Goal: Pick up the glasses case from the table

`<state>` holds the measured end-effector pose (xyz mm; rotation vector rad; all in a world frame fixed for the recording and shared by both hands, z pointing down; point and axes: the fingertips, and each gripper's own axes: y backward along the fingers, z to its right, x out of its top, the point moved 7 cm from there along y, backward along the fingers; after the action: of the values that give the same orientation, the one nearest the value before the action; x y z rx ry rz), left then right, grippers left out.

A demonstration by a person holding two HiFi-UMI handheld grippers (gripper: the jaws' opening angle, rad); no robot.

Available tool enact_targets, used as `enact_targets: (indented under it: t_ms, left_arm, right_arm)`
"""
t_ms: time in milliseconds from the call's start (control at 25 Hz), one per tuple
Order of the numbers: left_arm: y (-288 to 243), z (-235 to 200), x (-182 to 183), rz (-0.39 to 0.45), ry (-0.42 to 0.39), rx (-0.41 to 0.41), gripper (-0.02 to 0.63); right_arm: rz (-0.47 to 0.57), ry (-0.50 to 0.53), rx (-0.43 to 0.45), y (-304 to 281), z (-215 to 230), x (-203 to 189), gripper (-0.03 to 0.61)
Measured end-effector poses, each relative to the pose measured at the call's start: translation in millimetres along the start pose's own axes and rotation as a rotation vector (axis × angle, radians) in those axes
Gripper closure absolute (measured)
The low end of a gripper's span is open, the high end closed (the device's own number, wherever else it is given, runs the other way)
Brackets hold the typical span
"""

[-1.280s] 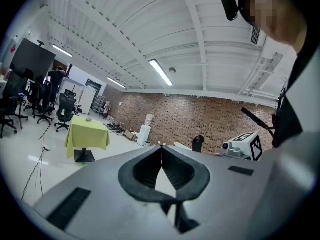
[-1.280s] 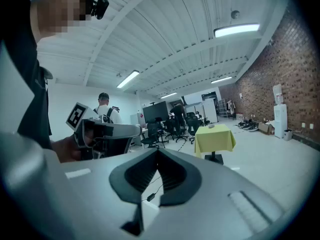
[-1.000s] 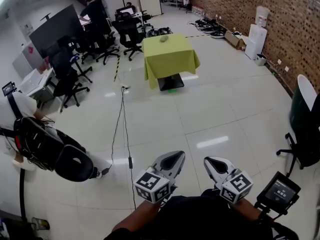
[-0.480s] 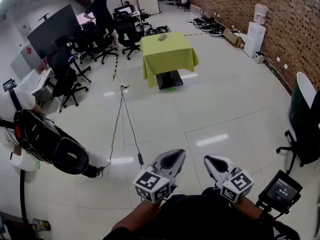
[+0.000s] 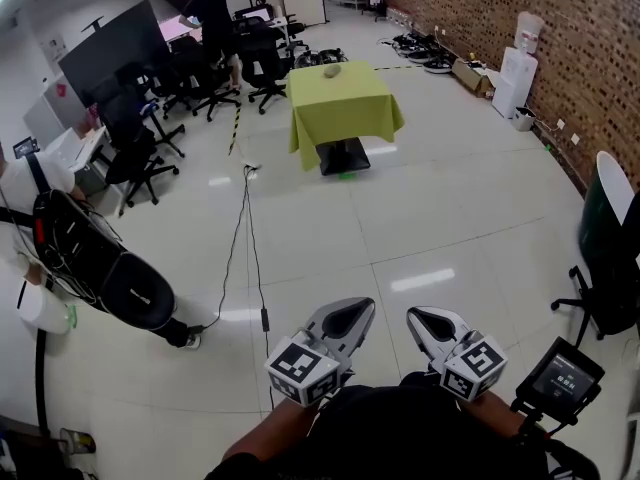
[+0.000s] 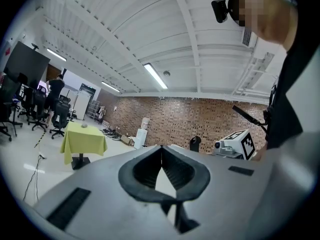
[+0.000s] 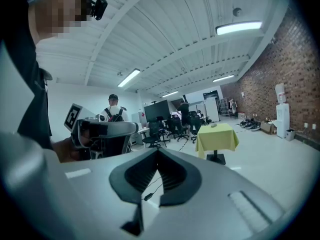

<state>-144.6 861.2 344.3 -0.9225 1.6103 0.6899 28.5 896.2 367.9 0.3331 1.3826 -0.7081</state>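
**While both grippers are clenched and empty, the glasses case lies on a distant table**

As seen from the head view, the left gripper [image 5: 352, 315] and the right gripper [image 5: 424, 325] are held side by side low in front of the person, close together but apart, both pointing out across the room. Each carries its marker cube at the rear. In each gripper view the two jaws meet at their tips, with only the hollow between the shaped pads showing open; nothing sits in that hollow, so both tools are closed on nothing.

The glasses case [image 5: 332, 70], a small grey oval, rests on the top of the table [image 5: 345, 103], toward its far edge. This table is covered by a yellow-green cloth that hangs down on all sides and stands on a dark central foot. It is well apart from both grippers, with a wide stretch of pale tiled floor [image 5: 440, 218] between them.

A thin black cable [image 5: 244, 238] runs over the floor from near the table toward the person. At the left edge, a person wearing a black backpack [image 5: 95, 278] stands near a row of black office chairs [image 5: 135, 148] and a large dark screen [image 5: 110, 53]. Another person [image 5: 213, 13] stands among the chairs behind the table. A brick wall [image 5: 570, 38] borders the room on the right, with a white water dispenser [image 5: 518, 68] against it. A small screen on a stand [image 5: 565, 378] is just beside the right gripper.
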Motion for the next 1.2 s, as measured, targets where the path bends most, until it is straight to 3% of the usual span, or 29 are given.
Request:
enact_targets:
  t_ms: [240, 440, 800, 1200]
  left_arm:
    - [8.7, -13.3, -2.5, 0.009, 0.025, 0.023, 0.607]
    - [11.1, -19.8, -7.9, 0.035, 0.144, 0.023, 0.607]
    - [4.0, -33.5, -12.5, -0.022, 0.138, 0.088, 0.607]
    - [-17.3, -49.7, -8.8, -0.034, 0.148, 0.082, 0.607]
  right_arm:
    - [-0.018, 0.026, 0.022, -12.9, -6.5, 6.7, 0.577]
    - [-0.037, 0.038, 0.041, -19.4, -9.1, 5.1, 0.577]
    - [-0.032, 0.026, 0.045, -26.4, -0.7, 4.4, 0.577]
    - [-0.015, 0.008, 0.074, -51.3, 26.7, 9.7, 0.577]
